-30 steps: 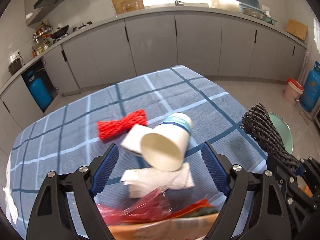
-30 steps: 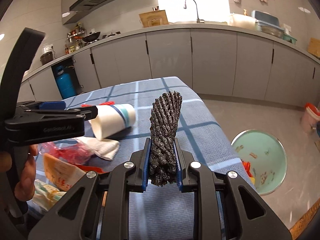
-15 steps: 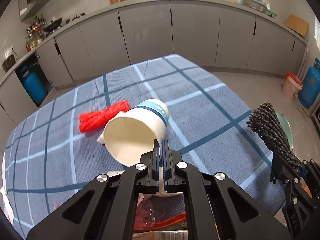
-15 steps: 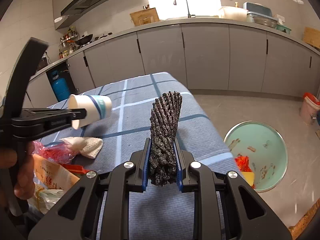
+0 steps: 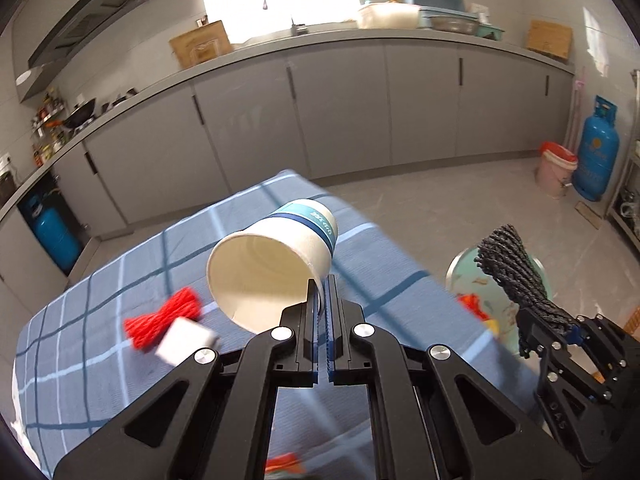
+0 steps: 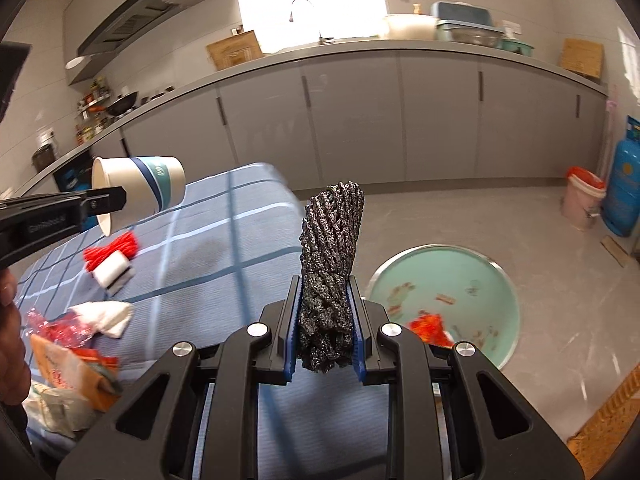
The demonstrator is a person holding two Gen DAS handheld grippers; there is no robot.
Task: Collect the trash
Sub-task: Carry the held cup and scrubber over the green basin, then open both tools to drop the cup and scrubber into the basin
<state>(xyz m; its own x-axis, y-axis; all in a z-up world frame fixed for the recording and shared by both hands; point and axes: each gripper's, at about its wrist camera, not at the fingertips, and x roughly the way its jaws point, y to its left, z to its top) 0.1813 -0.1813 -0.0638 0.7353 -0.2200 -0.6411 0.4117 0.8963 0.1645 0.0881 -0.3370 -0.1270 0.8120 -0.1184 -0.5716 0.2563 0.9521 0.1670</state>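
My left gripper (image 5: 322, 288) is shut on the rim of a white paper cup (image 5: 272, 264) with a blue band and holds it in the air above the table; the cup also shows in the right wrist view (image 6: 140, 190). My right gripper (image 6: 324, 304) is shut on a black-and-grey bundle of cord (image 6: 330, 248), upright, near the table's right edge; the bundle also shows in the left wrist view (image 5: 516, 276). A round teal trash bin (image 6: 444, 296) stands on the floor to the right of the table, with scraps inside.
On the blue checked tablecloth (image 6: 208, 256) lie a red net bow (image 6: 112, 250), a small white block (image 6: 114, 276), a crumpled white tissue (image 6: 106, 318) and red and orange wrappers (image 6: 68, 356). A pink bucket (image 6: 582, 198) and a blue gas cylinder (image 6: 624, 188) stand at the far right.
My left gripper closed on the paper cup's rim and lifted it off the table, swinging right. My right gripper moved right with the cord bundle, bringing the bin more into view.
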